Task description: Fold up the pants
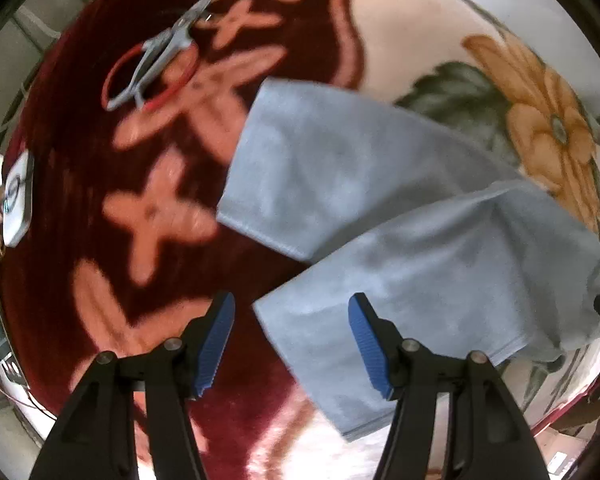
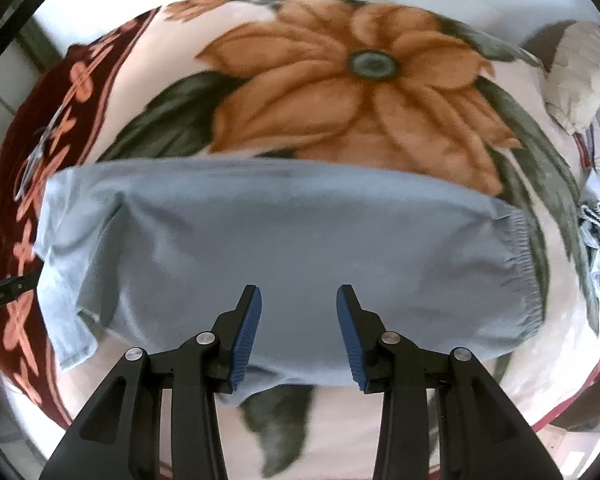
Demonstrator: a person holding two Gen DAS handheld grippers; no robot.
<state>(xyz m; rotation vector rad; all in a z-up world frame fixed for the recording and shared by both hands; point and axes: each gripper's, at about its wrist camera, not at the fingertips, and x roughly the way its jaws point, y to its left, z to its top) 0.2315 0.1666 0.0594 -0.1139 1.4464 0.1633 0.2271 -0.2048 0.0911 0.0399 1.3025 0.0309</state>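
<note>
Where the floral blanket [image 2: 364,92] covers the whole surface, the light blue pants [image 2: 292,240] lie flat across it, legs toward the maroon border, elastic waistband toward the right. The left gripper [image 1: 291,344] hovers over the leg hems with jaws spread; the right gripper [image 2: 299,332] hovers above the seat, equally spread. Pliers [image 1: 160,56] rest beyond.
</note>
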